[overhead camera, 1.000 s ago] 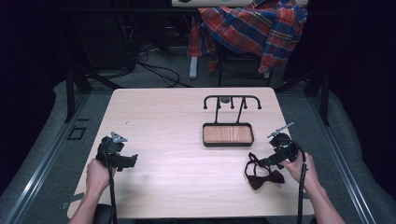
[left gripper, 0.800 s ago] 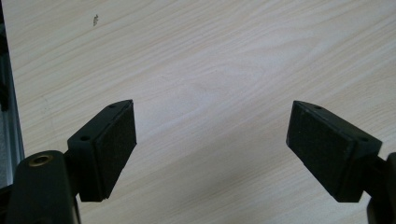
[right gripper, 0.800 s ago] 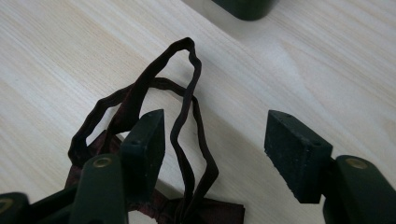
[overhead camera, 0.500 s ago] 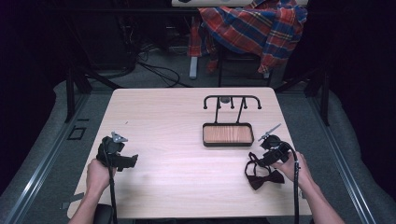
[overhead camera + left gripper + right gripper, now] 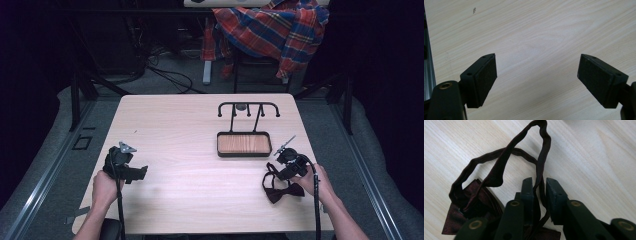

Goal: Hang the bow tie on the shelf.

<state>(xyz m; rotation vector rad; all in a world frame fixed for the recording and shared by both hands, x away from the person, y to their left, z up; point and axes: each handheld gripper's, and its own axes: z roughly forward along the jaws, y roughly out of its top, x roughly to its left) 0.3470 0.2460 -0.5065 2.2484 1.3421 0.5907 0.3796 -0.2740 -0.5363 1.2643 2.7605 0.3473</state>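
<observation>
A dark maroon bow tie lies on the pale wooden table near its front right edge, its strap looped up toward the back. My right gripper is right over that strap. In the right gripper view the jaws are closed to a narrow gap, with the strap running between them and the bow lying to their left. My left gripper is held near the front left edge. Its jaws stand wide open over bare wood.
A black wire rack with a wooden-bottomed tray stands just behind the right gripper, right of centre. A plaid shirt hangs over a chair beyond the table. A metal rail runs along the table's left edge.
My right gripper moved left and toward the front, down onto the bow tie's strap. The left gripper has stayed where it was.
</observation>
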